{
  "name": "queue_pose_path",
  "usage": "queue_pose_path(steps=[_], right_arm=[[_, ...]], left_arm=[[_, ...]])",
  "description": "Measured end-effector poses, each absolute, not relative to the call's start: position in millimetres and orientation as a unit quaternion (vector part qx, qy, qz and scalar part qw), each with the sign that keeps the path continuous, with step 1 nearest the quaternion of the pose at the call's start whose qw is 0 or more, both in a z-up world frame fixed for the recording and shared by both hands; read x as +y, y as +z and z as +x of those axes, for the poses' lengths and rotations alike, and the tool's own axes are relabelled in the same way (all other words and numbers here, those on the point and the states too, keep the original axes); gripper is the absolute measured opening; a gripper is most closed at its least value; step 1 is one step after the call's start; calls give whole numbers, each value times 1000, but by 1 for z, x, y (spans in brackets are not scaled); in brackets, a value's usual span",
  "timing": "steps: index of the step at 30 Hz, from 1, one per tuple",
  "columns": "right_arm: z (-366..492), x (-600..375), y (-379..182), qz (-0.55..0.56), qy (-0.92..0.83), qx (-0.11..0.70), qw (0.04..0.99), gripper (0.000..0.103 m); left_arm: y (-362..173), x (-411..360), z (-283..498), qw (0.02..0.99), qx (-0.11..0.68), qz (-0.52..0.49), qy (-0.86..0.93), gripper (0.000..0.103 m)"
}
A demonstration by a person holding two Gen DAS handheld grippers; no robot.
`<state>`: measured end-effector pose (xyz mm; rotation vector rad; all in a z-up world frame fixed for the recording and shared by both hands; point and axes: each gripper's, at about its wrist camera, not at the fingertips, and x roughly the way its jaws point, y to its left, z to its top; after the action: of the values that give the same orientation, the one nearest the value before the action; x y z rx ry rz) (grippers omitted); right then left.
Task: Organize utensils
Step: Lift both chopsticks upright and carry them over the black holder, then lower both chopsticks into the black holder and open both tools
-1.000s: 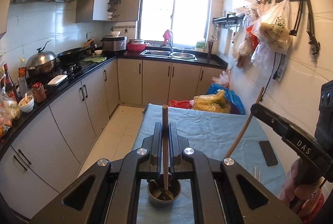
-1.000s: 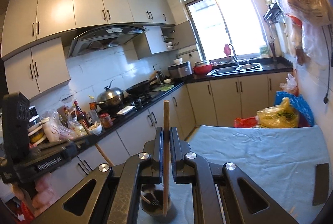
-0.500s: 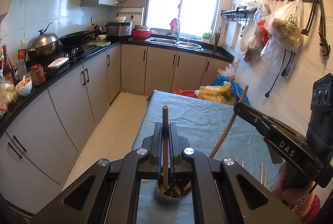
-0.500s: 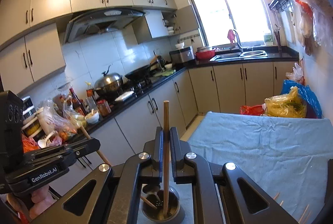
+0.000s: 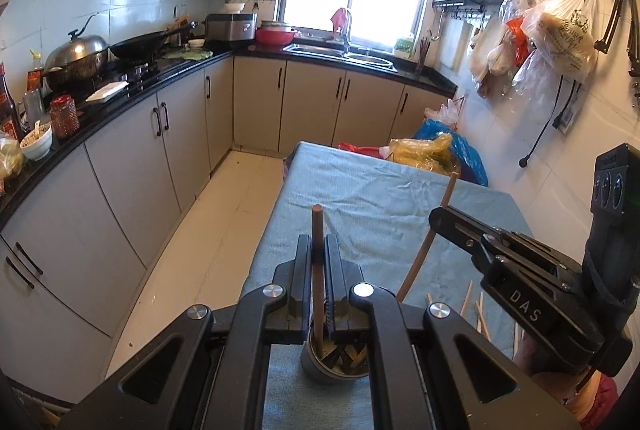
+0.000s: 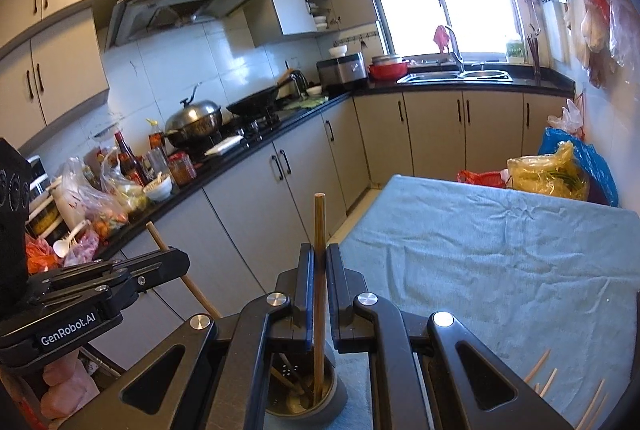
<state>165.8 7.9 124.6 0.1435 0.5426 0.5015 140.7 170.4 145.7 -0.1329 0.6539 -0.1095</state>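
Note:
My left gripper (image 5: 318,250) is shut on a dark wooden utensil handle (image 5: 318,270) that stands upright, its lower end inside a round metal holder (image 5: 334,366) on the blue cloth. My right gripper (image 6: 319,258) is shut on a lighter wooden handle (image 6: 319,270), its lower end also in the holder (image 6: 308,396). The right gripper shows in the left wrist view (image 5: 436,220), its handle (image 5: 424,250) slanting down into the holder. The left gripper shows in the right wrist view (image 6: 176,260). Loose chopsticks (image 6: 560,386) lie on the cloth to the right.
The table with the blue cloth (image 5: 384,206) stands against the right wall. Plastic bags (image 5: 432,150) sit beyond its far end. Kitchen cabinets and a cluttered black counter (image 5: 120,90) run along the left, with a floor aisle (image 5: 208,242) between.
Both grippers have lowered and tilted down toward the holder, bringing both handles deeper into it. More of the table and chopsticks shows now.

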Motion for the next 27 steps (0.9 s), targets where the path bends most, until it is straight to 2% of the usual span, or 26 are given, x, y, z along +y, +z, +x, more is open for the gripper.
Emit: queue_pose_path(steps=[27], right_arm=[[172, 26, 108, 49, 246, 297, 921, 8]], left_arm=[[128, 175, 147, 937, 336, -65, -66, 6]])
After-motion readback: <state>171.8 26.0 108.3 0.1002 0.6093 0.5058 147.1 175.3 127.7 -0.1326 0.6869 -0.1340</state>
